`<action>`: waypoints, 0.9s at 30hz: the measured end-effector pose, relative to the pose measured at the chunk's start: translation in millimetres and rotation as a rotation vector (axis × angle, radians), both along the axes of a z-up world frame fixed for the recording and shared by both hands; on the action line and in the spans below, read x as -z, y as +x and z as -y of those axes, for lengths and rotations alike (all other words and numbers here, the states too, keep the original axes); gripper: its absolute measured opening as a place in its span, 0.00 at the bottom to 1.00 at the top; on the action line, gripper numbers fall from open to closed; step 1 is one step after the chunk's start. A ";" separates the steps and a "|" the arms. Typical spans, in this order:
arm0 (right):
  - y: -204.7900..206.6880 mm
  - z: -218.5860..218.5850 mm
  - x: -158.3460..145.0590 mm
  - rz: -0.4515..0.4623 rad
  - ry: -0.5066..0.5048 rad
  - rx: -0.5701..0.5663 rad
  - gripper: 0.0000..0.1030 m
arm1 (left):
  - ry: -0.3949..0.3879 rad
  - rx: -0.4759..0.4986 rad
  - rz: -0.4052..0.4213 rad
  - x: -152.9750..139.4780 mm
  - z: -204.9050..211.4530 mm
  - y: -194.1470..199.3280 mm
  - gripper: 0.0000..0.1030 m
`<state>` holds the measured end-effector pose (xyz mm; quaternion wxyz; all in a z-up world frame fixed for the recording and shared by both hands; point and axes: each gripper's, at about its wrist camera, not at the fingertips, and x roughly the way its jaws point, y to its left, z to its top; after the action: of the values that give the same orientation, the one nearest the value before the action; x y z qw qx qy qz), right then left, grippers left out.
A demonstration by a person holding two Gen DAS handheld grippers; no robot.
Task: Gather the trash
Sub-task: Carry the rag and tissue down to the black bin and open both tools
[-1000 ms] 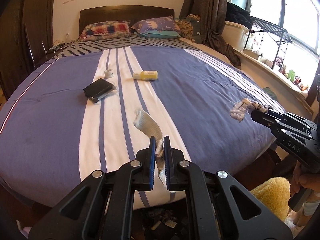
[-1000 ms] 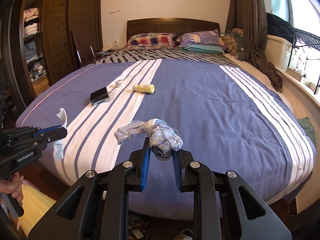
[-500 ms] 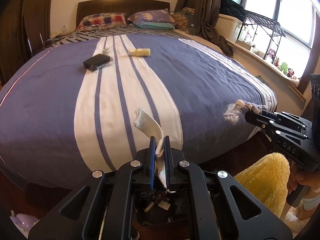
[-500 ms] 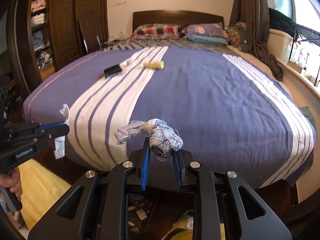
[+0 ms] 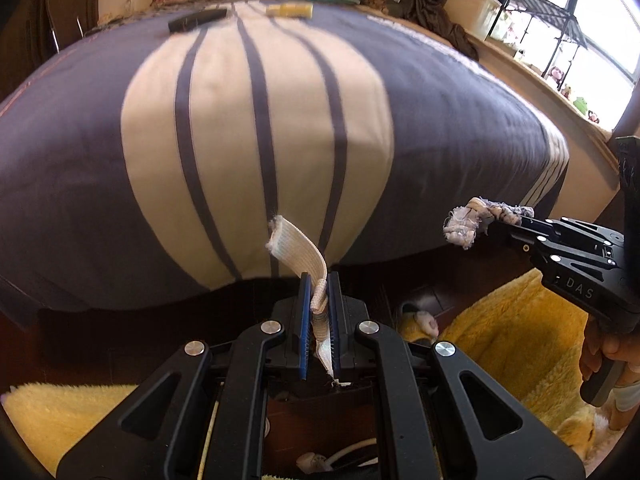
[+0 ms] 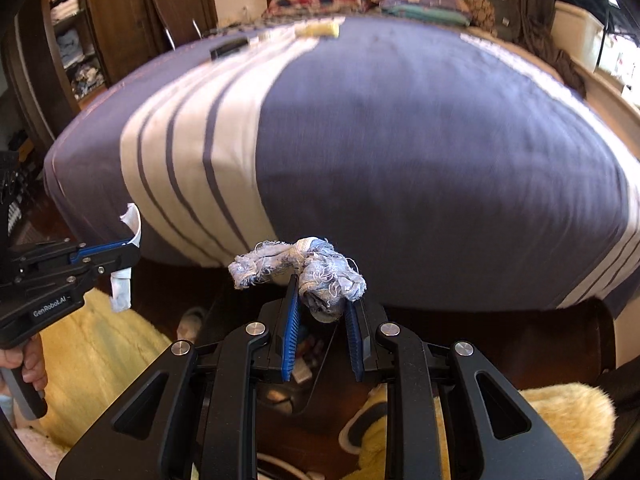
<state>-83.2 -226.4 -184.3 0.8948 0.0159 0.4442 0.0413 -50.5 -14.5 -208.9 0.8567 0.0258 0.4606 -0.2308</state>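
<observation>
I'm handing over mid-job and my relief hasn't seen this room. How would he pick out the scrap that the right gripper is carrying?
Find the big bed with the purple and white striped cover; at its foot end two black grippers hang side by side. The right gripper is shut on a frayed rag, a knotted pale blue-grey wad with loose threads. The left gripper holds a flat, smooth white elastic strip instead.

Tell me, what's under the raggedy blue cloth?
Under the frayed blue rag, a dark bin with small scraps inside sits on the floor. The right gripper hides most of it.
</observation>
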 end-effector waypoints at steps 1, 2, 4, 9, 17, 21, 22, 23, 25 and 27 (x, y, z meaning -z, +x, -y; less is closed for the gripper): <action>0.9 -1.5 7.4 -0.016 -0.001 -0.002 0.22 | 0.005 -0.002 -0.013 6.9 0.2 0.8 0.07; 2.4 -3.2 15.0 -0.033 0.002 -0.007 0.22 | 0.013 -0.003 -0.030 15.6 0.5 1.9 0.07; 5.0 -5.8 26.1 -0.057 0.011 -0.014 0.22 | 0.026 -0.005 -0.061 31.6 1.7 3.9 0.07; 15.7 -16.0 56.2 -0.123 0.010 -0.020 0.22 | 0.061 -0.021 -0.162 75.9 3.0 13.4 0.07; 33.8 -26.4 107.4 -0.251 0.043 -0.011 0.22 | 0.102 -0.016 -0.308 130.1 8.1 25.7 0.07; 43.5 -28.6 126.8 -0.304 0.062 -0.017 0.22 | 0.100 0.002 -0.365 151.4 13.1 30.7 0.07; 47.0 -28.4 131.2 -0.320 0.074 -0.019 0.22 | 0.104 0.007 -0.374 155.4 15.2 31.9 0.07; 49.4 -29.7 135.7 -0.334 0.086 -0.020 0.22 | 0.097 0.013 -0.384 158.3 16.9 32.8 0.07; 53.0 -30.9 141.7 -0.349 0.097 -0.025 0.22 | 0.085 0.021 -0.400 162.0 20.2 34.5 0.07; 55.9 -32.6 144.5 -0.361 0.110 -0.034 0.22 | 0.072 0.028 -0.402 162.5 22.0 36.4 0.07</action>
<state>-27.3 -193.8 -328.8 0.7977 0.0644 0.5947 0.0771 -14.0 -36.5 -371.4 0.7429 0.0160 0.6297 -0.2267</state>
